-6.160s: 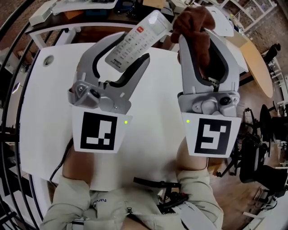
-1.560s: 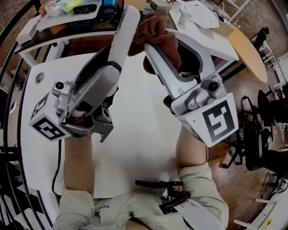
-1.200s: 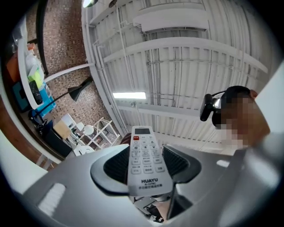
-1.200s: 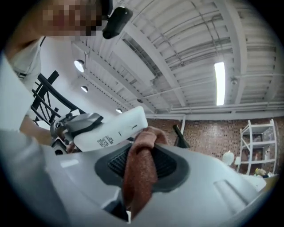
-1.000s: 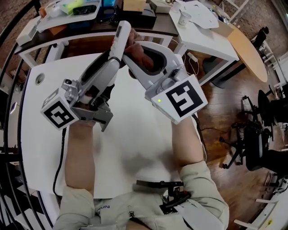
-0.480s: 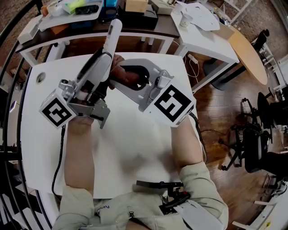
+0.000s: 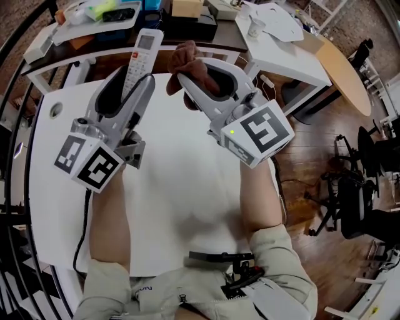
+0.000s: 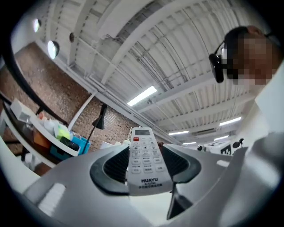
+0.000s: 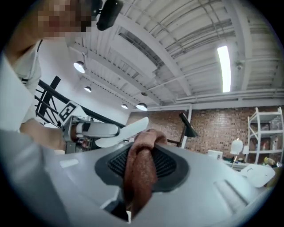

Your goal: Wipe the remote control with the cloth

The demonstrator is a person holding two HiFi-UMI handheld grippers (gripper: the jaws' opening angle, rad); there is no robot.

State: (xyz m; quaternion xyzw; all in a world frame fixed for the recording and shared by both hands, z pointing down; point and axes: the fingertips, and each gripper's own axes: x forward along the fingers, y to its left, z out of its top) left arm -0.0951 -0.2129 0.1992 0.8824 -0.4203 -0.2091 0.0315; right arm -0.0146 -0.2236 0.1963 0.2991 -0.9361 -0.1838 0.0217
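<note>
A white remote control [image 7: 141, 57] stands clamped in my left gripper [image 7: 134, 80], its button face turned up toward the head view and its top end jutting past the jaws. The left gripper view shows the same remote [image 8: 143, 160] lengthwise between the pads of the left gripper [image 8: 144, 167]. My right gripper [image 7: 189, 74] is shut on a bunched brown cloth [image 7: 185, 60]. The cloth hangs a small gap to the right of the remote without touching it. In the right gripper view the cloth [image 9: 141, 170] fills the jaws, and the remote [image 9: 128, 131] shows beyond it to the left.
Both grippers hover over a white table [image 7: 187, 200] with a round hole [image 7: 55, 110] at its left and a black cable [image 7: 79, 232] at its left edge. A cluttered dark desk [image 7: 112, 15] stands behind. A round wooden table [image 7: 351, 75] and chairs [image 7: 359, 194] stand to the right.
The cloth was pressed on the remote near the left jaws. It has come off and moved right. The left gripper rolled, turning the remote's button face upward.
</note>
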